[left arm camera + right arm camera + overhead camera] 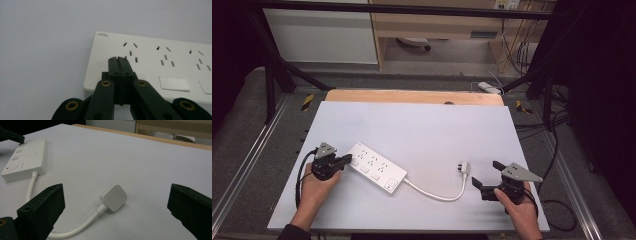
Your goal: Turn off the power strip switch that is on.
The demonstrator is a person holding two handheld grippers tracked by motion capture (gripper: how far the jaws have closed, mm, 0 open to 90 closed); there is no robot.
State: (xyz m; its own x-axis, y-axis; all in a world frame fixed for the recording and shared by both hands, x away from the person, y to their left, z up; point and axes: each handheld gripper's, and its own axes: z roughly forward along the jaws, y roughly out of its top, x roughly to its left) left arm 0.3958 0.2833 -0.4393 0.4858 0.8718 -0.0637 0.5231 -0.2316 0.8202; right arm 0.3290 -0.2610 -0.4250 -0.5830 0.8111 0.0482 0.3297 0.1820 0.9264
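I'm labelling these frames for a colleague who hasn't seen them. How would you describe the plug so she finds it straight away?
Start at the white table and find the white power strip near the left hand-held gripper. Follow its white cable rightwards to its end. The plug is the small square white block there, lying loose just ahead of the open right hand-held gripper.

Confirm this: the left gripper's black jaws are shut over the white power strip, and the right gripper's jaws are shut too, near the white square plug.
Not quite. The right gripper is open: the right gripper view shows its jaws spread wide around the white square plug. The left gripper is indeed shut over the white power strip.
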